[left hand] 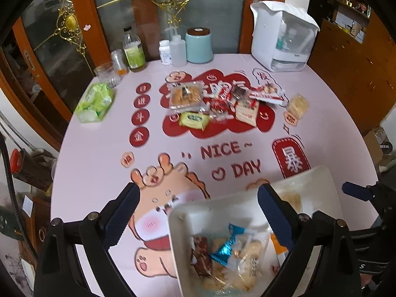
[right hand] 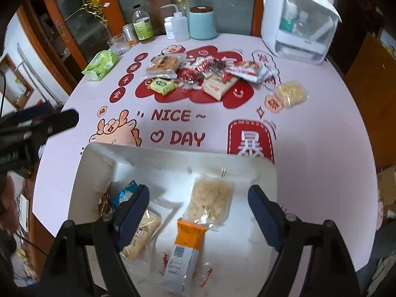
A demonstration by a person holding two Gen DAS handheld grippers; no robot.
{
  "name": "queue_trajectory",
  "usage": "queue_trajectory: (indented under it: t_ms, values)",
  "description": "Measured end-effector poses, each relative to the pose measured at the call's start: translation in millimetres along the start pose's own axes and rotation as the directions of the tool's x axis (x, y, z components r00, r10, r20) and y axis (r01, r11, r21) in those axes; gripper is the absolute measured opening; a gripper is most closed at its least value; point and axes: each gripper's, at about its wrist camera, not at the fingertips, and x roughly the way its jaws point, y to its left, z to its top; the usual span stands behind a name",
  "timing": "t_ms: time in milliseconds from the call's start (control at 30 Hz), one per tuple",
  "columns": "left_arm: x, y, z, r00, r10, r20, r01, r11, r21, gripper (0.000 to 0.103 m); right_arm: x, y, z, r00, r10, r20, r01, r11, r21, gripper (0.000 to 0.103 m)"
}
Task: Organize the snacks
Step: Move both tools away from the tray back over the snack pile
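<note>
left tongs [left hand: 198, 212]: spread wide, angled down, empty | right tongs [right hand: 199, 212]: likewise parted, empty

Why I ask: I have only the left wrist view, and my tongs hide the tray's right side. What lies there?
Observer: A clear pack of pale crisp cake lies flat, near the far wall of the tray.
Operator: Anything beside it?
Observer: An orange-and-white pack lies nearer the camera, its orange end meeting the clear pack's edge.
Operator: Are the right tongs holding anything?
Observer: No. The right tongs stand open above the tray, with nothing gripped.
</note>
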Motion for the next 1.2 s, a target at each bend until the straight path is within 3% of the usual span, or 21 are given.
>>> queue_trajectory:
  t_ms: [233, 500, 633, 833, 1067, 1200]
  values:
    - [-7, 7, 50, 0.994, 0.081, 0.077, -0.084, 0.995, 0.044, 0.096, -22, -21, 57, 0.997, -0.027, 0.069, 0.030, 0.999, -0.040, 0.081]
    - [6, 34, 127, 0.986, 0.145, 0.085, -0.144, 0.989, -0.022, 0.096, -29, -71, 160, 0.987, -0.093, 0.131, 0.093, 0.996, 0.004, 0.081]
    - [48, 47, 158, 0.991, 0.136, 0.010, -0.135, 0.989, -0.057, 0.096, 7, -97, 206, 0.993, -0.091, 0.077, 0.085, 0.994, 0.072, 0.081]
    - [139, 54, 165, 0.983, 0.073, -0.166, -0.100, 0.981, -0.166, 0.096, 90, -128, 248, 0.996, -0.086, -0.035, 0.091, 0.976, 0.200, 0.081]
    - [219, 49, 148, 0.958, 0.089, -0.271, -0.163, 0.951, -0.264, 0.095, 172, -157, 256, 0.990, -0.027, -0.139, 0.075, 0.932, 0.354, 0.081]
    - [249, 53, 138, 0.949, 0.092, -0.302, -0.197, 0.921, -0.338, 0.095, 199, -162, 253, 0.988, 0.019, -0.153, 0.051, 0.897, 0.439, 0.081]
